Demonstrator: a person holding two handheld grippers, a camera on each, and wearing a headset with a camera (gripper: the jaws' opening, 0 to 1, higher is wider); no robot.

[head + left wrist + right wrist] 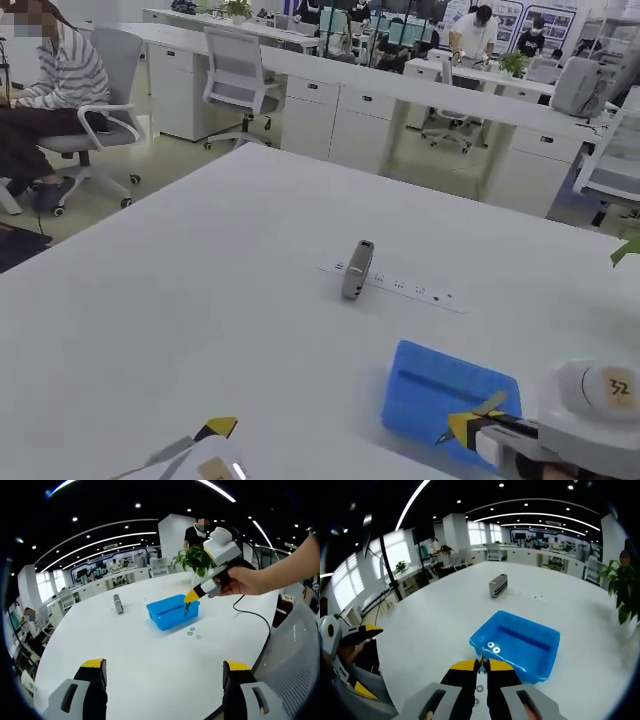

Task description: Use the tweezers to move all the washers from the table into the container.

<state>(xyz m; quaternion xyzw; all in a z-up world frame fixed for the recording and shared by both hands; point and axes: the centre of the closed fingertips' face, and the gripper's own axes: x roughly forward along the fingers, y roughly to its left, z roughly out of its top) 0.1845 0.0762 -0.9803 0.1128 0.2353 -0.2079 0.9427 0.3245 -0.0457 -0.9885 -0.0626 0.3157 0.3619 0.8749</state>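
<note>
While the right gripper pinches thin metal tweezers over the blue plastic container, left gripper spread, small silver washers beside it seemingly come next.

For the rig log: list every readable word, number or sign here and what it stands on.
"32": on the round label atop the right gripper, which holds the tweezers.
Markings on the flush socket strip: too small to read.
Wall posters at the back: blurred, unreadable.

Two washers inside blue container
</note>
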